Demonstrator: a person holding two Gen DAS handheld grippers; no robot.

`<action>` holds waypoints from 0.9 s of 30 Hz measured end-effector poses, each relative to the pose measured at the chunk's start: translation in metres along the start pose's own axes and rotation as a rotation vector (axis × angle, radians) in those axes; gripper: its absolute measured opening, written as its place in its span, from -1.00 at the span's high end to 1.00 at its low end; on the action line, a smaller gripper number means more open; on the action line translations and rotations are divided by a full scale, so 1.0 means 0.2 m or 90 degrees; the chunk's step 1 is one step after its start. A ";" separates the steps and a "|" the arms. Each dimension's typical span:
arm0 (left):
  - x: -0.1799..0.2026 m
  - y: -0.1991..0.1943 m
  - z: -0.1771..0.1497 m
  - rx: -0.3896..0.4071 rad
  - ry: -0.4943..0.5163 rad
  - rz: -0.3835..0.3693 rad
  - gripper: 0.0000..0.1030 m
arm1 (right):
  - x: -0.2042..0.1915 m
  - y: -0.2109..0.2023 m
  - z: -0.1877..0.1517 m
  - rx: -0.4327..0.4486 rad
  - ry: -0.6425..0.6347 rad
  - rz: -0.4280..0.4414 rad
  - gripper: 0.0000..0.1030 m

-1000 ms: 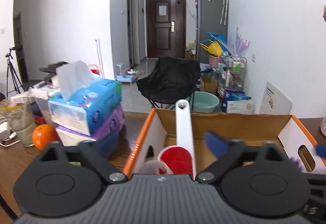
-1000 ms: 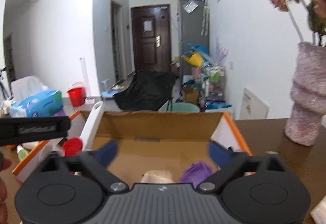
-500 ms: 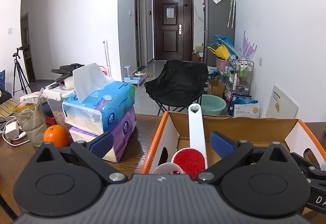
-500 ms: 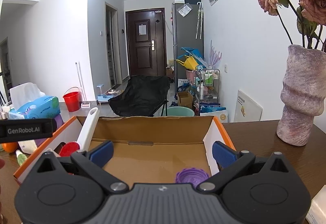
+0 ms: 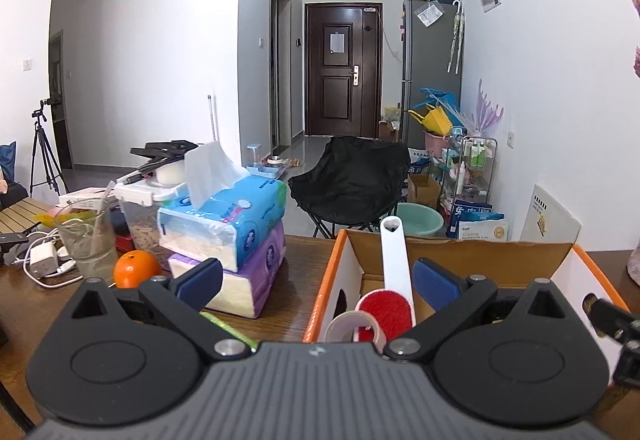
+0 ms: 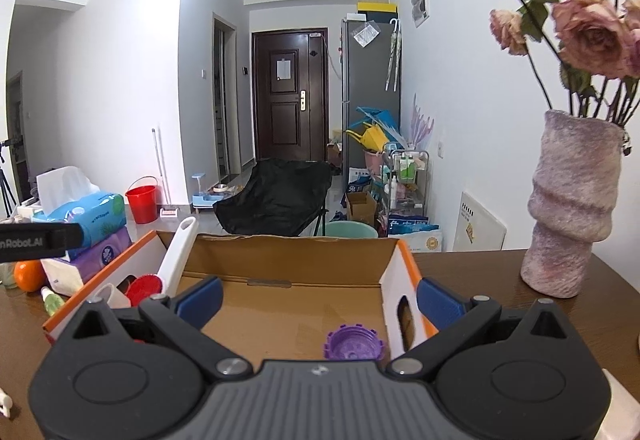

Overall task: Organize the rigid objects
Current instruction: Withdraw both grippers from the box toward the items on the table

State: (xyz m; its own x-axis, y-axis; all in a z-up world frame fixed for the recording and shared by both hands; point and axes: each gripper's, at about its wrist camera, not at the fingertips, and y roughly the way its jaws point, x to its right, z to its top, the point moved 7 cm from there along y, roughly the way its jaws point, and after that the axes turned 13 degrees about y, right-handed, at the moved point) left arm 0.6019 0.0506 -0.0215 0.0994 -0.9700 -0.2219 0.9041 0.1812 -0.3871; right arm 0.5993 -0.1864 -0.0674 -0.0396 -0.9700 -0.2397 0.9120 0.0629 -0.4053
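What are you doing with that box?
A person is tidying small hard things into a cardboard box on the table. Inside already are a white brush with a red pad, a roll of tape and a purple cap. Right now both the left gripper and the right gripper are open and holding nothing, just above the box.

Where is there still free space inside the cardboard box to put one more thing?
The cardboard box floor is bare between the white brush on its left side and the purple cap near its right wall. The left end is crowded: the brush and a tape roll lie together.
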 end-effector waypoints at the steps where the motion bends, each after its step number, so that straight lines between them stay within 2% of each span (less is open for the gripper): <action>1: -0.01 -0.01 -0.01 -0.001 0.000 -0.001 -1.00 | 0.01 -0.02 0.00 0.002 -0.001 0.000 -1.00; 11: -0.06 -0.18 -0.09 0.009 0.012 0.007 -1.00 | 0.09 -0.21 -0.06 0.007 -0.022 -0.013 -1.00; 27: -0.25 -0.47 -0.35 -0.004 0.010 0.021 -1.00 | 0.26 -0.54 -0.29 -0.009 -0.021 -0.044 -1.00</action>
State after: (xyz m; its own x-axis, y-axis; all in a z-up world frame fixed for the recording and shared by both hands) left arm 0.4829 0.0941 -0.0365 0.1220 -0.9608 -0.2489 0.8975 0.2138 -0.3857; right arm 0.4761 -0.2303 -0.0871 -0.0884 -0.9795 -0.1811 0.9018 -0.0014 -0.4322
